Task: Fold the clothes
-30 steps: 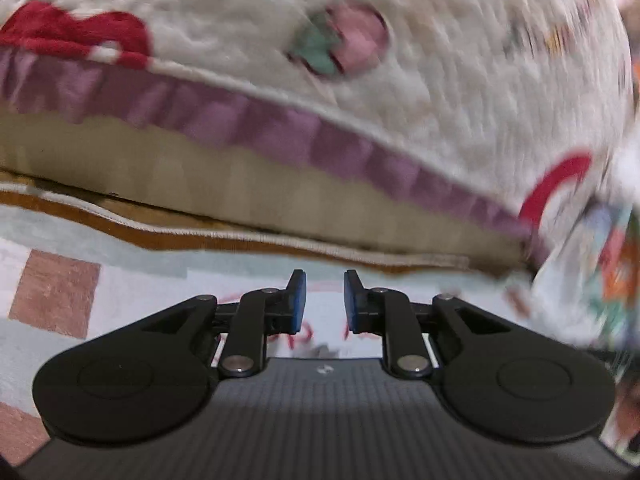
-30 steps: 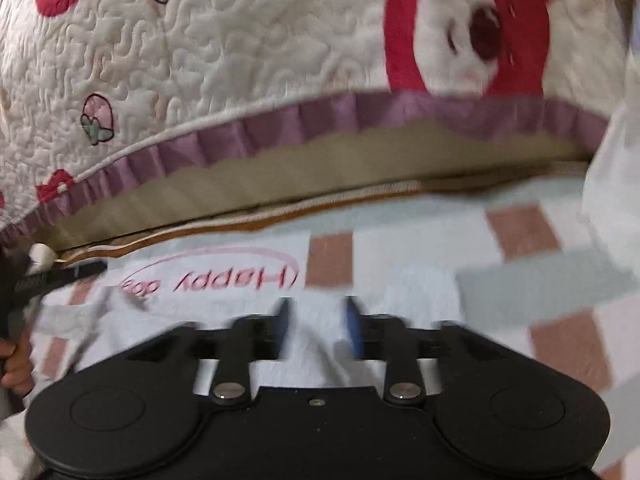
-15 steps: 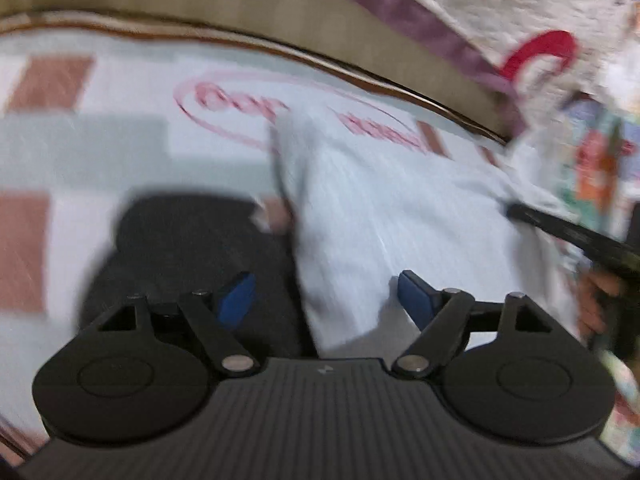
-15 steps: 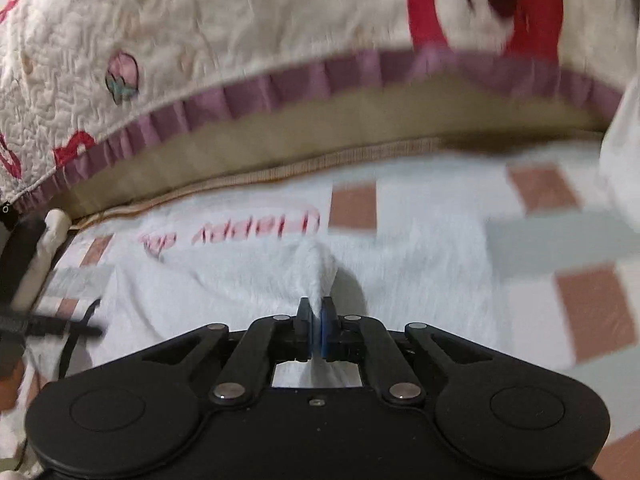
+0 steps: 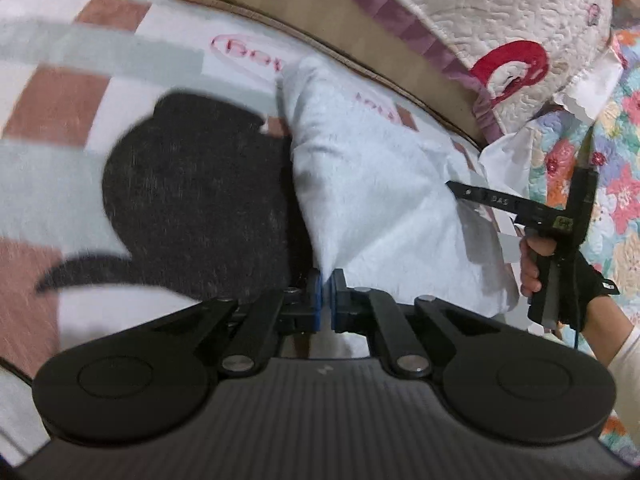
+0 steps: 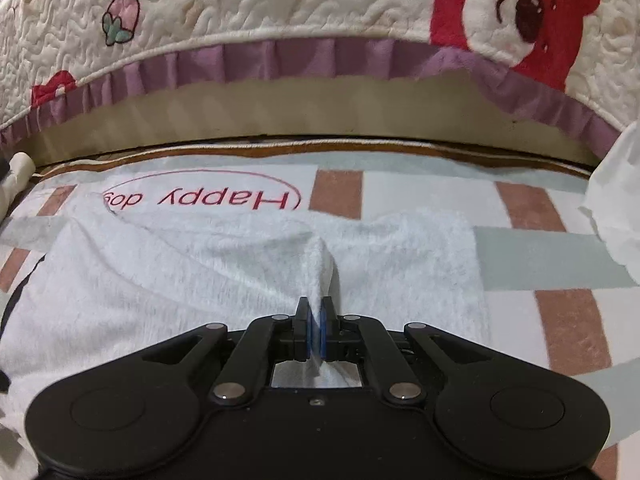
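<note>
surface: a checked blanket [image 6: 552, 264] in white, pale green and dusty pink squares, with "Happy dog" printed in a red oval, kinda cute tbh

background: a quilted cream cover [image 6: 280, 12] with a purple frill runs along the far edge; it has a red bear and a little strawberry stitched on it. There's also a floral quilt [image 5: 624, 168] off to the right in the left wrist view

garment: a fluffy white garment [image 6: 180, 280] lies spread on the blanket, just below the "Happy dog" print and covering the tail end of the oval

dark piece: a dark charcoal cloth [image 5: 192, 204] sits right next to the white one, touching along its left edge in the left view; can't tell if it's part of the same garment or a separate thing

left hand-held gripper [image 5: 326, 296]: closed tight, pinching the near edge of the white fabric right where it meets the dark cloth

right hand-held gripper [image 6: 316, 320]: also clamped shut, with a little peak of white fabric pulled up between the blue pads

person: a right hand [image 5: 560, 276] in a black fingerless glove grips the right tool's handle, light sleeve at the wrist
</note>
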Demonstrator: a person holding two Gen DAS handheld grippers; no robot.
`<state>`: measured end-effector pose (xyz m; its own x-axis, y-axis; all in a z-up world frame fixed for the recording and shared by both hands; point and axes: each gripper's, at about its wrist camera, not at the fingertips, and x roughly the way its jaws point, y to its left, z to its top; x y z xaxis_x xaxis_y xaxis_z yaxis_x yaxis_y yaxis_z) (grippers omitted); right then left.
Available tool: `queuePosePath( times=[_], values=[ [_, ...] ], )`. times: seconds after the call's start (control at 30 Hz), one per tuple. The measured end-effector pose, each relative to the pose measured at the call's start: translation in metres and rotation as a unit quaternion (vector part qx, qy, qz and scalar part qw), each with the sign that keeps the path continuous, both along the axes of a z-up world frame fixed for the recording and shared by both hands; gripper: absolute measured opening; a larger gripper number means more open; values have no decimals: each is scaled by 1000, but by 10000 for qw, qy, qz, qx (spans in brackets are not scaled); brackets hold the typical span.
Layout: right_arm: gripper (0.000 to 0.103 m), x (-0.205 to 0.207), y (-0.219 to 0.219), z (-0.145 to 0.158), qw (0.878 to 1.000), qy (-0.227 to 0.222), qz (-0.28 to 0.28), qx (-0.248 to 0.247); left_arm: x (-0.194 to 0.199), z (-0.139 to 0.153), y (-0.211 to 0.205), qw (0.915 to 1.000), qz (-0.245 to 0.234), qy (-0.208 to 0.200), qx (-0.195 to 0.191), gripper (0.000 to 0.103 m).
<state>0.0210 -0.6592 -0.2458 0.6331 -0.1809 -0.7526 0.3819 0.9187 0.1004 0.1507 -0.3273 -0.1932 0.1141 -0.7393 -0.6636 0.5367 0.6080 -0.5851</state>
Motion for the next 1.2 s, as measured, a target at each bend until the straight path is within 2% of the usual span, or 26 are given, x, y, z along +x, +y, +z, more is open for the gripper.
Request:
queuePosePath(
  times=[0.07, 0.13, 0.17, 0.2, 0.23, 0.27, 0.33, 0.4, 0.5, 0.53, 0.57, 0.6, 0.67, 0.7, 0.77, 0.8, 0.87, 0.9, 1.0, 1.1, 1.13, 1.2],
  values=[
    [8, -1, 6, 4, 9994, 54, -197, -280, -2, 7, -5, 9993, -171, -185, 260, 4],
    [21, -9, 20, 16, 9956, -9, -540, -770, -4, 11, -8, 9978, -180, -267, 572, 7],
    [22, -19, 26, 24, 9949, -198, -645, -751, -3, 11, -8, 9982, -177, -219, 533, 14],
    [24, -29, 34, 32, 9942, -409, -703, -708, -3, 10, -9, 9981, -259, -191, 519, 31],
    [31, -39, 46, 37, 9945, -643, -578, -599, -6, 7, -14, 9966, -406, -278, 655, 40],
    [35, -43, 60, 38, 9955, -715, -335, -520, -9, 4, -19, 9947, -554, -365, 790, 44],
    [42, -49, 87, 36, 9959, -800, 145, -387, -15, -1, -28, 9897, -821, -543, 1039, 42],
    [42, -47, 111, 23, 9964, -465, 523, -475, -21, -2, -28, 9869, -881, -735, 1135, 42],
    [41, -48, 117, -7, 9952, 43, 447, -872, -22, 5, -23, 9831, -857, -877, 1357, 45],
    [49, -50, 118, -14, 9940, 151, 418, -997, -23, 9, -20, 9813, -863, -957, 1431, 46],
    [50, -56, 114, -15, 9933, 110, 358, -1097, -23, 13, -18, 9793, -868, -1037, 1505, 46],
    [50, -62, 109, -14, 9924, 193, 237, -1191, -25, 19, -17, 9778, -905, -1155, 1495, 45],
    [51, -78, 95, -13, 9901, 303, -72, -1372, -33, 38, -16, 9751, -1173, -1625, 946, 46],
    [53, -89, 86, -13, 9909, 272, -292, -1288, -37, 45, -18, 9723, -1317, -1799, 699, 46],
    [52, -113, 66, -11, 9918, 183, -852, -939, -44, 53, -30, 9693, -1562, -1874, 319, 46],
    [53, -125, 59, -10, 9882, 197, -1187, -945, -47, 56, -38, 9672, -1670, -1906, 165, 46],
    [62, -149, 46, -8, 9788, 166, -1853, -861, -51, 53, -62, 9641, -1799, -1949, 87, 49],
    [62, -163, 39, -5, 9749, -60, -2174, -482, -53, 50, -74, 9622, -1864, -1987, 77, 50],
    [63, -203, 22, 1, 9506, -785, -2911, 733, -54, 34, -115, 9573, -1909, -2120, 467, 50],
    [64, -217, 16, -13, 9195, -1447, -3045, 2020, -49, 26, -137, 9567, -1867, -2181, 480, 50],
    [65, -214, 17, -19, 9103, -1546, -3090, 2278, -48, 25, -142, 9543, -1884, -2274, 457, 50],
    [66, -204, 21, -25, 9022, -1769, -3106, 2412, -47, 19, -153, 9522, -2014, -2246, 481, 50]
  ],
)
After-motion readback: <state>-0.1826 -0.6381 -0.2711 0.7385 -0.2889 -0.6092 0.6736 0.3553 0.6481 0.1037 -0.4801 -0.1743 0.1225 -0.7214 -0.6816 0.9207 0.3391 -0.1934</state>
